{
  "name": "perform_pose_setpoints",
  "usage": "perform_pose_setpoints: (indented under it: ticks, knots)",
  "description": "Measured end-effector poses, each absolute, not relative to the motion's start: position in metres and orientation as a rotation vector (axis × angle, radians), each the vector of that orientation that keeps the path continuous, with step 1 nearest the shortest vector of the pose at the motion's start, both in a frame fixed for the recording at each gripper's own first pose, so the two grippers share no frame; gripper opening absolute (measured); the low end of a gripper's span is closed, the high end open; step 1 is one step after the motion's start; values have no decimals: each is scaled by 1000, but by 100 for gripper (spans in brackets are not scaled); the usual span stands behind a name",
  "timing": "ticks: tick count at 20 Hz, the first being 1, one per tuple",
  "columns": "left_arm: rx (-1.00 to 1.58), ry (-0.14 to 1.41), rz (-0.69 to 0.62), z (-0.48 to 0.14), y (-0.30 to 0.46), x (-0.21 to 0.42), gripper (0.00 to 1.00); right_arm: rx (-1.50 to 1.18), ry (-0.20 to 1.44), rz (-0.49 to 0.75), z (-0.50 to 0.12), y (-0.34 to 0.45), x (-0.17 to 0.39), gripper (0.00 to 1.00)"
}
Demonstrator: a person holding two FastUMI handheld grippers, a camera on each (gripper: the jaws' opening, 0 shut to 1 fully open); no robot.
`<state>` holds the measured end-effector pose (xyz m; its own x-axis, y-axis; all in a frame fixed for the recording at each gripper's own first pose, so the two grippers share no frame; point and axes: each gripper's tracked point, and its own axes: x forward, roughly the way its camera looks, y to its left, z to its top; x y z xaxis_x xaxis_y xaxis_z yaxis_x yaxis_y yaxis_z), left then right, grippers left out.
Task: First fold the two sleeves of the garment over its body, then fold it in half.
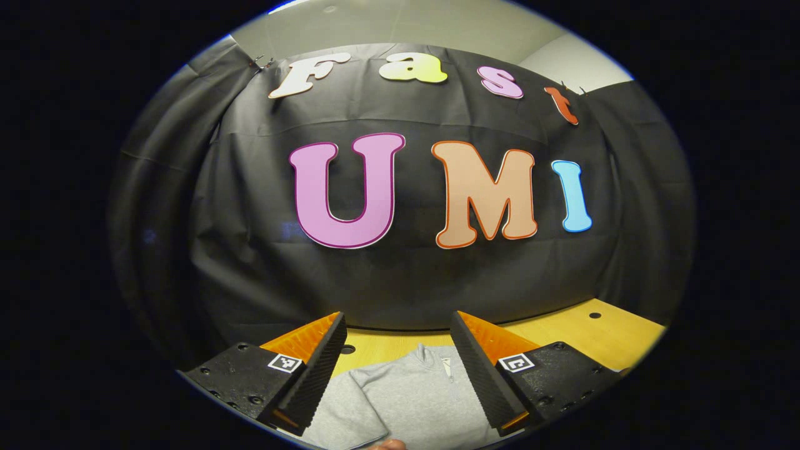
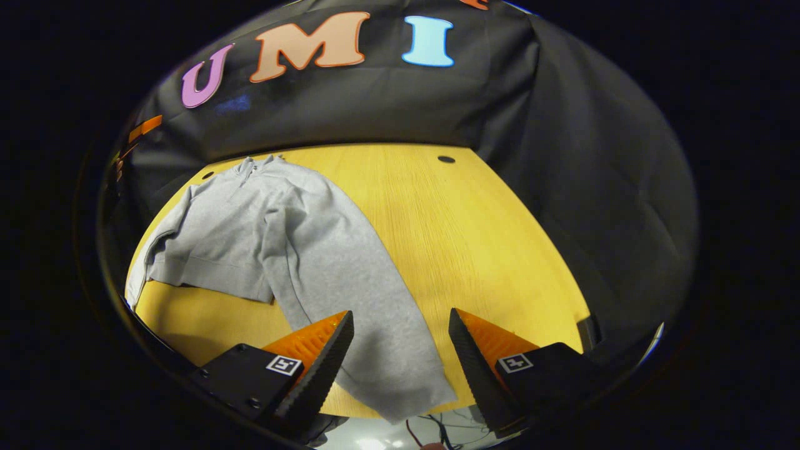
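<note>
Table (image 2: 475,237), garment (image 2: 294,237) sleeve end overhanging.

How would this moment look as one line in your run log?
grey sweatshirt: flat on yellow wooden table | sleeve: unfolded | left gripper: open | right gripper: open above sleeve

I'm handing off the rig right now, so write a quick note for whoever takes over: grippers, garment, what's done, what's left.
Left gripper: open, holding nothing, raised over the sweater's collar end.
Right gripper: open, holding nothing, above one sleeve.
Sweater: grey, flat on the yellow table, collar toward the booth wall. That sleeve lies stretched out toward the near table edge, unfolded. The other sleeve's state is unclear.
Done: no fold that I can confirm.
Left: fold sleeves over the body, then fold it in half.
</note>
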<state>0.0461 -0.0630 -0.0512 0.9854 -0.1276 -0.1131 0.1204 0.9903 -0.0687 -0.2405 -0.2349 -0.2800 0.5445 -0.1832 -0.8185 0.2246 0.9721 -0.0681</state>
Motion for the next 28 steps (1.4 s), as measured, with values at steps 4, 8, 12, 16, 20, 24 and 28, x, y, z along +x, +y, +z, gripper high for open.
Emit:
perform_pose_setpoints:
  ticks: [4, 8, 12, 16, 20, 24, 28]
  knots:
    - [-52, 120, -142, -50, -67, 45, 98, 110, 1053, -237, -304, -236, -266, 98]
    - [-45, 124, -151, -50, -69, 46, 98, 118, 1132, -246, -323, -241, -291, 98]
    - [-43, 126, -155, -51, -71, 46, 98, 135, 1185, -248, -333, -243, -312, 96]
    - [-42, 138, -168, -54, -75, 46, 98, 234, 1214, -265, -340, -235, -316, 94]
    - [-37, 139, -162, -54, -72, 46, 98, 342, 1233, -243, -340, -220, -308, 33]
    - [-38, 139, -147, -55, -64, 44, 98, 286, 1225, -199, -331, -213, -298, 12]
    - [-38, 145, -135, -57, -58, 44, 97, 324, 1169, -180, -313, -206, -272, 13]
